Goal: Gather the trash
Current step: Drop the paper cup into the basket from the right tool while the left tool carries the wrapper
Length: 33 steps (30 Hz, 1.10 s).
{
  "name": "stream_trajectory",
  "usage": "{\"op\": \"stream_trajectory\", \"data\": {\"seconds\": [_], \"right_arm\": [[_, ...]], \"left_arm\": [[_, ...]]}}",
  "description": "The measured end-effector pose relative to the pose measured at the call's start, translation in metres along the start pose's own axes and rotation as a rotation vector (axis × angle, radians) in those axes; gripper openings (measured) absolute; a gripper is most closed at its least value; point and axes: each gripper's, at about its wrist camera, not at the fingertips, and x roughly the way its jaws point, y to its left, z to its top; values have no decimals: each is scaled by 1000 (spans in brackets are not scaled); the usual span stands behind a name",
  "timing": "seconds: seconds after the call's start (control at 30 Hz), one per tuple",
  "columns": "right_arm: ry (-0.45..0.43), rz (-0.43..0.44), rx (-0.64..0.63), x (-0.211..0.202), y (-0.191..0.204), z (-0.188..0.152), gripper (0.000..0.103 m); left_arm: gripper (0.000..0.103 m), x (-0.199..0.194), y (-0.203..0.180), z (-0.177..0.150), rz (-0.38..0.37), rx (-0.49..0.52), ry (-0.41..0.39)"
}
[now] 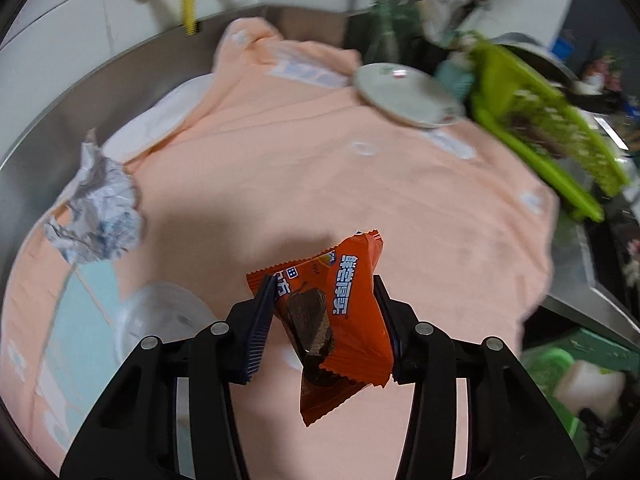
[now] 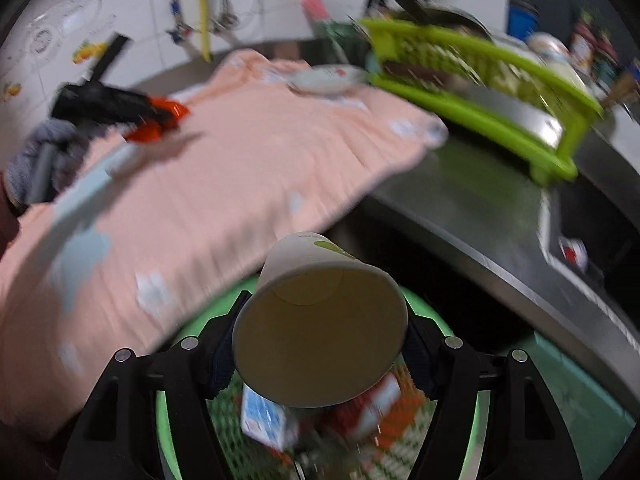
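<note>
Green mesh waste basket (image 2: 452,436) sits on the floor below the steel counter's (image 2: 520,248) edge, already holding a carton and some red wrappers. Seen from the right wrist, its rim rings that gripper, so the right hand is the one over the bin.

Peach cloth (image 1: 280,168) covers most of the counter; green dish rack (image 1: 560,140) and a small plate (image 1: 404,96) lie at the far side.

Right gripper (image 2: 320,344): jaws about half spread, clamped on the sides of a paper cup (image 2: 320,332). Cup's long axis runs along the fingers, mouth toward the camera, base pointing away. Basket lies straight below the cup, so to my eye the release is a plain drop with no more travel needed. Heavy motion blur in this view, so alignment is a rough read.

Left gripper (image 1: 320,320): jaws narrowed onto an orange snack wrapper (image 1: 336,320), held roughly upright between the pads, lifted clear of the cloth. It is over the cloth, and the basket shows only at the lower right edge of its view, so its route is rightward off the counter edge.

Left on the cloth: crumpled white paper (image 1: 96,208) to that gripper's left, and a clear plastic cup (image 1: 160,320) just beside its left finger. Left hand is nearer both.
</note>
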Motion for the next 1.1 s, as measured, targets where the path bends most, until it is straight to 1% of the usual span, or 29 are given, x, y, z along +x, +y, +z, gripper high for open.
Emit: {"op": "stream_trajectory", "data": {"seconds": [0.07, 0.1, 0.17, 0.2, 0.23, 0.4, 0.5, 0.53, 0.6, 0.67, 0.73, 0.9, 1.1], "right_arm": [[29, 1, 25, -5, -8, -18, 66], [64, 9, 33, -7, -10, -29, 66], [103, 4, 22, -8, -8, -43, 66], [126, 30, 22, -9, -6, -51, 66], [138, 44, 24, -9, -5, -56, 66], [218, 97, 12, 0, 10, -80, 66], [235, 99, -4, 2, 18, -88, 66], [242, 113, -4, 3, 20, -90, 66], [237, 109, -3, 1, 22, -94, 67], [236, 137, 21, 0, 21, -94, 68], [225, 136, 36, -2, 19, -96, 68], [204, 154, 50, -11, 20, -102, 69], [149, 120, 81, -32, 8, -105, 72]], "left_arm": [[47, -12, -13, -10, -37, 19, -15], [47, -19, -21, -17, -68, 32, -19], [47, -29, -37, -30, -97, 64, -27], [47, -33, -45, -36, -116, 75, -31], [47, -38, -53, -45, -147, 85, -26], [47, -49, -83, -80, -234, 119, -12], [47, -54, -101, -98, -280, 140, 3], [47, -56, -107, -104, -291, 152, 4], [47, -60, -120, -116, -306, 181, 7], [47, -63, -131, -125, -334, 192, 20], [47, -65, -142, -134, -347, 214, 24], [47, -59, -168, -153, -378, 254, 68], [47, -47, -198, -178, -406, 300, 128]]}}
